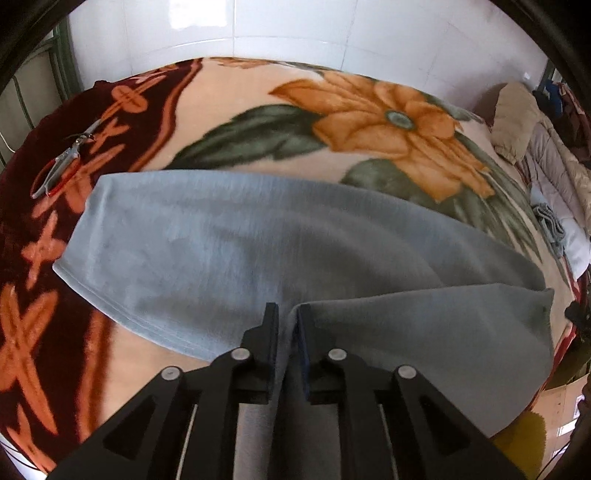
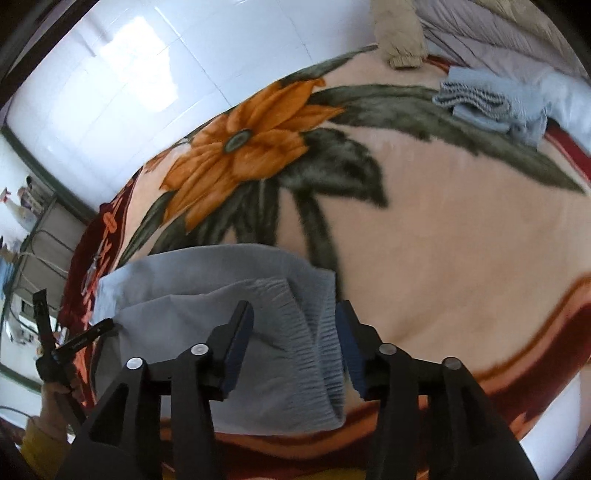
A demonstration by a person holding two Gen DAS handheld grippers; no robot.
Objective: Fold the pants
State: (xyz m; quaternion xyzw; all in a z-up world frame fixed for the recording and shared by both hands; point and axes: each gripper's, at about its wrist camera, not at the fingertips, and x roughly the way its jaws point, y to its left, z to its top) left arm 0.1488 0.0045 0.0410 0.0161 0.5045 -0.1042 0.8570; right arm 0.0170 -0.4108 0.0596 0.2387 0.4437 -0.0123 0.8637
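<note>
Grey-blue pants [image 1: 221, 236] lie across a floral blanket [image 1: 229, 85], with a folded-over layer at the lower right. My left gripper [image 1: 287, 310] is shut on an edge of that layer, and the cloth runs between its fingers. In the right wrist view the pants [image 2: 177, 291] end in a ribbed waistband [image 2: 314, 339]. My right gripper [image 2: 294, 314] stands open over the waistband, which lies between its fingers; the pads are not pressing it. At that view's left edge a hand [image 2: 55, 391] holds a black gripper frame by the pants' far end.
Scissors [image 1: 61, 162] lie on the blanket's dark red border, left of the pants. Folded blue-grey clothes [image 2: 484, 99] and a beige padded garment [image 2: 400, 33] sit at the blanket's far right. A white tiled wall [image 1: 295, 29] runs behind. A cardboard box [image 1: 561, 406] stands beside the bed.
</note>
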